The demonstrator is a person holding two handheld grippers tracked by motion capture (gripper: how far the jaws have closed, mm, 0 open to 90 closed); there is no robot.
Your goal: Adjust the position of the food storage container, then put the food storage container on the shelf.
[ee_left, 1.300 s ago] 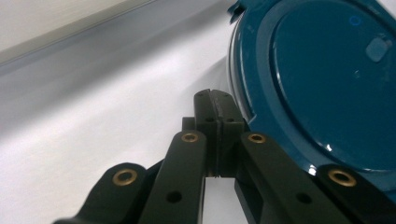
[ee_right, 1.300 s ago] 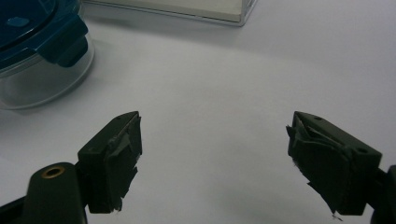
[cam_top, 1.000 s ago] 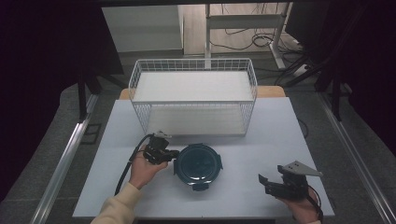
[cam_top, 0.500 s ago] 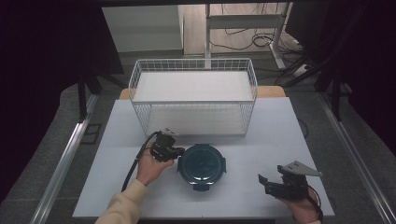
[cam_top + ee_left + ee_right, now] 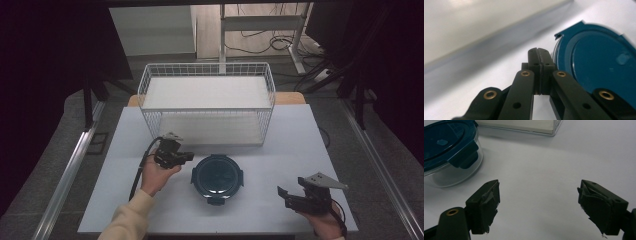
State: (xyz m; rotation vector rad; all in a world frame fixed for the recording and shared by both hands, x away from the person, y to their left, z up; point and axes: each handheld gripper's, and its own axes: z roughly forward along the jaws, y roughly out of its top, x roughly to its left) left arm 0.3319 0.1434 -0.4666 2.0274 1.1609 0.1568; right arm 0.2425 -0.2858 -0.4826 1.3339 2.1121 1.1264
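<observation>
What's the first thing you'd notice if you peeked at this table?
A round glass container with a dark blue clip-on lid sits in the middle of the white table. Behind it stands a big white wire basket. The left tongs are shut beside the lid's edge, and the right tongs rest open near the table's right front corner.

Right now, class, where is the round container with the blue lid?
In the high view, the container sits on the table, in front of the wire basket, beside the left gripper.
</observation>
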